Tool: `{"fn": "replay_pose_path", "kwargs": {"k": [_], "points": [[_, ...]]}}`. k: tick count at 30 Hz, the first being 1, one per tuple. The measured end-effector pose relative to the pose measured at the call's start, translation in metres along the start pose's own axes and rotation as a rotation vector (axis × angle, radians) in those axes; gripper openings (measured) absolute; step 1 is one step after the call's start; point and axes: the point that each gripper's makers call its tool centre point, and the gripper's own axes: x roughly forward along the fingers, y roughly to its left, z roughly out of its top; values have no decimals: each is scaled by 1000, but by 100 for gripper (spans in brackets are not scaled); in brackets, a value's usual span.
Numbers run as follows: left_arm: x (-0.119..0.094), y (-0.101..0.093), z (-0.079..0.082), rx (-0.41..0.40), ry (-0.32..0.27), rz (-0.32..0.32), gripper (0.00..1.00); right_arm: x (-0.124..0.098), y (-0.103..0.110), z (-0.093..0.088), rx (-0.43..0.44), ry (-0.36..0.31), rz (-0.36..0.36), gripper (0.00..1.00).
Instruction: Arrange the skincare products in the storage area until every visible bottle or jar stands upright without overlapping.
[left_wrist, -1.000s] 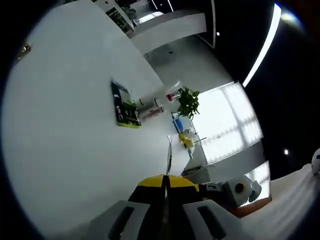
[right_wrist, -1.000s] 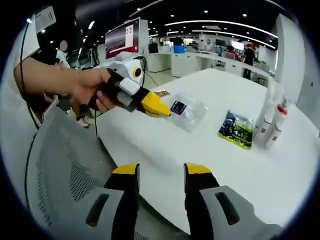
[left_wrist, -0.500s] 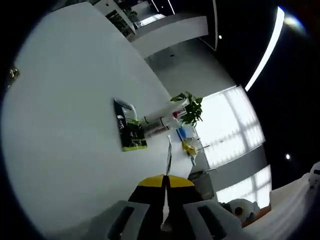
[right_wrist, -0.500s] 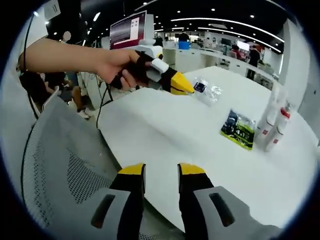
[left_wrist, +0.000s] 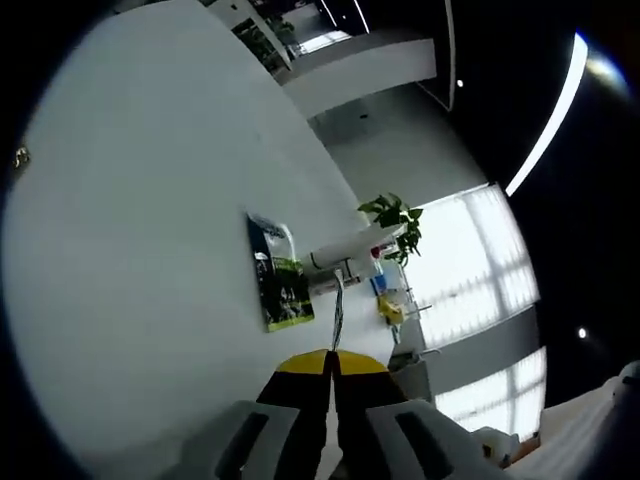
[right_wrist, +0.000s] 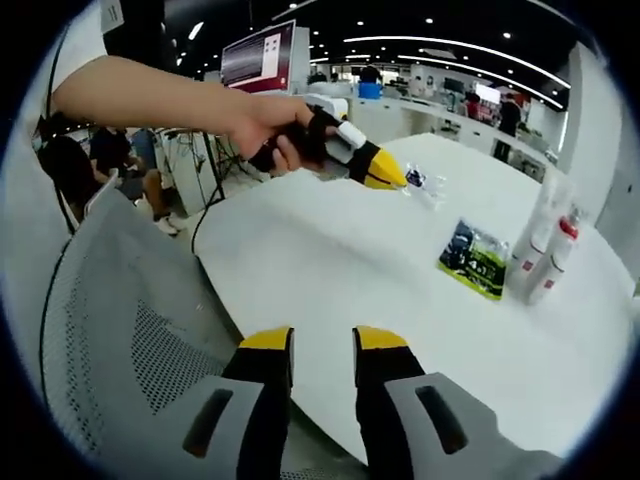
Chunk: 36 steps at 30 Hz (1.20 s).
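Going left to right in the right gripper view, the left gripper (right_wrist: 392, 177) hangs over the far side of the round white desk (right_wrist: 330, 290), its yellow jaws pressed together on nothing, the tip close to a clear crinkled plastic packet (right_wrist: 425, 183). Further right lies a flat green-and-dark printed sachet (right_wrist: 474, 259), and just beside it two slim white bottles with red trim (right_wrist: 540, 262) stand upright near the desk's edge. The right gripper (right_wrist: 322, 340) waits low over the near edge, jaws a little apart and empty.

The left gripper probably needs to spread its jaws before reaching anything. Approach low and slow, keeping clear of the standing bottles, since a nudge could topple them.
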Motion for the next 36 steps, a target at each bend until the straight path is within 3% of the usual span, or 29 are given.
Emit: {"fn": "replay_pose_path", "kwargs": {"k": [8, 31, 36], "points": [[11, 14, 13, 12, 17, 42, 1, 0, -1, 0, -4, 2, -4, 20], [50, 53, 19, -10, 106, 138, 1, -1, -5, -2, -9, 11, -18, 19], [52, 61, 31, -14, 103, 157, 1, 0, -3, -2, -12, 13, -8, 18]]}}
